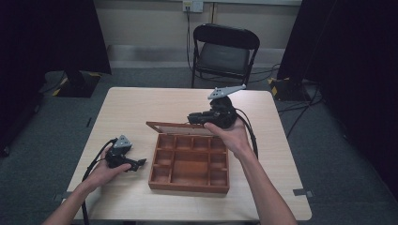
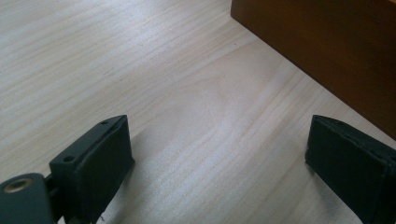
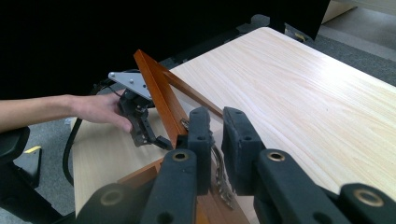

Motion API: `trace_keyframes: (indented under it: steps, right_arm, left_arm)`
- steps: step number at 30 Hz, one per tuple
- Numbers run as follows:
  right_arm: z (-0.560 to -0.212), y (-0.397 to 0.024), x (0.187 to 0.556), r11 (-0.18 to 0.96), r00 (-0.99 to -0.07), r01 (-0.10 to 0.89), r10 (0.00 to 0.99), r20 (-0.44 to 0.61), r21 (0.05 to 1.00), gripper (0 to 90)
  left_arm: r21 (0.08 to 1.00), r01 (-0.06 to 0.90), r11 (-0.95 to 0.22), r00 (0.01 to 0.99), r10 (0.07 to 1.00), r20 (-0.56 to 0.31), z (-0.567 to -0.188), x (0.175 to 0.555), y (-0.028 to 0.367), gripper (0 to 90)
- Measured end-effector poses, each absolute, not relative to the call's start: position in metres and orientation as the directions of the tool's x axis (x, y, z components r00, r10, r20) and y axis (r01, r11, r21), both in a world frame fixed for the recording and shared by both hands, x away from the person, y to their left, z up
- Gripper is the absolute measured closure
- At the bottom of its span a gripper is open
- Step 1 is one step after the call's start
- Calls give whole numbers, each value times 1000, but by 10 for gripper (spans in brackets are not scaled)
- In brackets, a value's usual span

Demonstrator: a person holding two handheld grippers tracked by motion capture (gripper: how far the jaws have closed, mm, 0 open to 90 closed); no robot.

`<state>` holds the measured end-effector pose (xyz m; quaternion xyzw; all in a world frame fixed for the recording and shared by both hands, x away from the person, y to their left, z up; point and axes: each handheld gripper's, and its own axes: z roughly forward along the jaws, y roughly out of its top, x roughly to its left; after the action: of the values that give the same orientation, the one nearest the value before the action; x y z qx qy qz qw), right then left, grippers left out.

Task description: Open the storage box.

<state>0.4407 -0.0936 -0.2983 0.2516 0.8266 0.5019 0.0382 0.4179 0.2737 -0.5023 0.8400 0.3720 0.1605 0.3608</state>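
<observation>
Right tongs (image 3: pixel 215 140) pinch the wooden box's lid (image 3: pixel 159 95) upright, baring its compartments (image 1: pixel 190 161); left tongs (image 2: pixel 219 158) wait spread (beside the box) on the desk (image 2: pixel 140 70).

The left forearm comes in from the lower left, and the left hand (image 1: pixel 104 169) wraps the left gripper (image 1: pixel 136 163) low over the counter (image 1: pixel 141 108). That gripper points to the person's right, its grey plate on top and its cable looping back along the wrist. Its fingers (image 2: pixel 100 158) stand wide apart just above the counter. The right arm reaches forward, the right hand (image 1: pixel 233 133) palm-up beneath the right gripper (image 1: pixel 193 118), held higher and pointing left. The right gripper's fingers (image 3: pixel 200 140) are nearly together, a narrow gap between them.
</observation>
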Motion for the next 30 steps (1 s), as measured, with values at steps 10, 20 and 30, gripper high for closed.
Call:
trace_keyframes:
  steps: [10, 20, 30]
  right_arm:
    - [-297, -94, 443, 368, -870, 378, 455, 190, 849, 821]
    - [-297, -94, 445, 361, -868, 377, 460, 189, 853, 824]
    - [-294, -93, 448, 359, -864, 378, 469, 185, 853, 825]
  left_arm:
    - [726, 509, -463, 672, 741, 1, -502, 418, 274, 65]
    - [726, 509, -463, 672, 741, 1, -502, 418, 274, 65]
    - [726, 509, -463, 672, 741, 1, -502, 418, 274, 65]
